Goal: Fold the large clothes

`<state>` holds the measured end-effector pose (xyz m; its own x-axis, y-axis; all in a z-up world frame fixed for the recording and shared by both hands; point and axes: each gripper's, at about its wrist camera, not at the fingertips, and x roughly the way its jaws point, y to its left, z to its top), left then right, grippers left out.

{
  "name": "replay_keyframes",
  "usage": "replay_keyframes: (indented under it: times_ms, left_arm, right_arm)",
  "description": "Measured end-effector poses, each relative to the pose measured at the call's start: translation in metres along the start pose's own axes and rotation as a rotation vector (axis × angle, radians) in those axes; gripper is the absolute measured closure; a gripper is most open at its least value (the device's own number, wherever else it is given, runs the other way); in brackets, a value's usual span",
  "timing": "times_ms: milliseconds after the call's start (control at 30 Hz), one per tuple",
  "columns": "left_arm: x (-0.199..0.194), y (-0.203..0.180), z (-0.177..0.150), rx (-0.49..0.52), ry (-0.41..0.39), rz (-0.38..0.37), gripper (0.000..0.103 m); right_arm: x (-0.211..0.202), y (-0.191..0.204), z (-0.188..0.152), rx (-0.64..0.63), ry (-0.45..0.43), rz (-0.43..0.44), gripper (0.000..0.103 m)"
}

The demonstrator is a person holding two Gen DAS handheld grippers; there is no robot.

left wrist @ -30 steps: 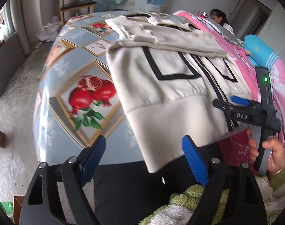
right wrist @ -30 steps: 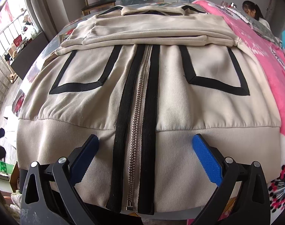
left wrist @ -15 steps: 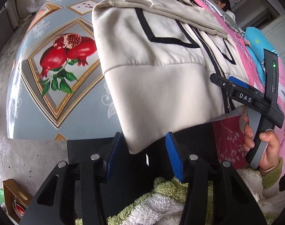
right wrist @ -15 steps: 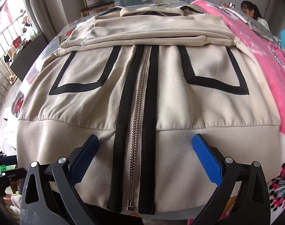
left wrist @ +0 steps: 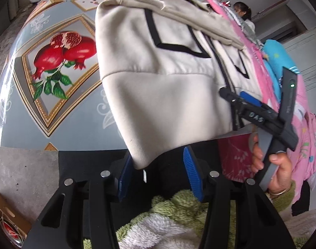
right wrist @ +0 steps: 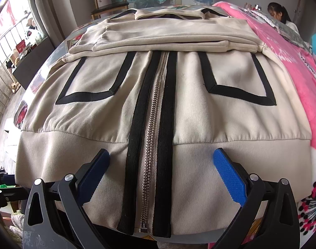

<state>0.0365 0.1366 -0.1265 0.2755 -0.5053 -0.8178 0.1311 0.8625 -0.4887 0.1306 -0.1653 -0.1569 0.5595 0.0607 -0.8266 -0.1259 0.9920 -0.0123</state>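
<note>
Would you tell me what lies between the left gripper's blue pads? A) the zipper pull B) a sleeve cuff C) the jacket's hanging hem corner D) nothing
C: in the left wrist view the cream jacket hem corner hangs between the left gripper pads.

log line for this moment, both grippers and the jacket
left gripper: open, hem corner between jaws | right gripper: open, straddling zipper | jacket: zipped, on table

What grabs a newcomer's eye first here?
The cream jacket, with its black-edged zipper down the middle, fills the right wrist view and drapes over the table's near edge. Next, the red pomegranate print on the tablecloth, left of the jacket in the left wrist view.
</note>
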Motion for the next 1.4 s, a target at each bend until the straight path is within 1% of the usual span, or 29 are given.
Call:
replay_keyframes:
  times_ms: [100, 300, 433, 467, 500, 600, 800, 900, 1067, 1267, 1400]
  left_arm:
    - [-0.004, -0.001, 0.002, -0.002, -0.017, -0.025, 0.056]
    - [-0.001, 0.008, 0.009, -0.06, -0.024, -0.038, 0.056]
    - [0.0, 0.007, 0.011, -0.048, -0.036, -0.017, 0.056]
    - [0.0, 0.006, 0.011, -0.037, -0.041, -0.009, 0.058]
    - [0.0, 0.004, 0.011, -0.022, -0.048, 0.006, 0.066]
    - [-0.001, -0.004, 0.013, 0.04, -0.064, 0.063, 0.084]
    - [-0.002, -0.005, 0.017, 0.066, -0.073, 0.074, 0.089]
    - [-0.001, -0.004, 0.016, 0.071, -0.071, 0.079, 0.09]
    - [0.002, -0.005, 0.019, 0.079, -0.062, 0.081, 0.09]
    - [0.004, -0.005, 0.021, 0.079, -0.059, 0.07, 0.09]
    - [0.005, -0.005, 0.022, 0.079, -0.056, 0.075, 0.09]
  right_arm:
    - [0.0, 0.0, 0.0, -0.001, 0.0, 0.0, 0.006]
    - [0.0, 0.001, 0.0, -0.001, 0.001, 0.002, 0.006]
    - [0.0, 0.001, 0.0, -0.001, -0.001, -0.002, 0.006]
    - [0.0, 0.001, 0.0, 0.0, -0.001, -0.003, 0.006]
    - [0.0, 0.001, 0.0, 0.0, 0.0, -0.003, 0.006]
    - [0.0, 0.0, 0.0, -0.004, 0.0, 0.002, 0.006]
    - [-0.003, -0.001, 0.0, -0.008, -0.001, 0.014, 0.006]
    - [-0.007, -0.007, -0.001, 0.009, 0.003, 0.022, 0.006]
    - [-0.022, -0.035, -0.006, 0.073, -0.024, -0.029, 0.006]
    - [-0.043, -0.096, -0.021, 0.199, -0.04, -0.114, 0.006]
    - [-0.058, -0.139, -0.036, 0.257, -0.044, -0.173, 0.006]
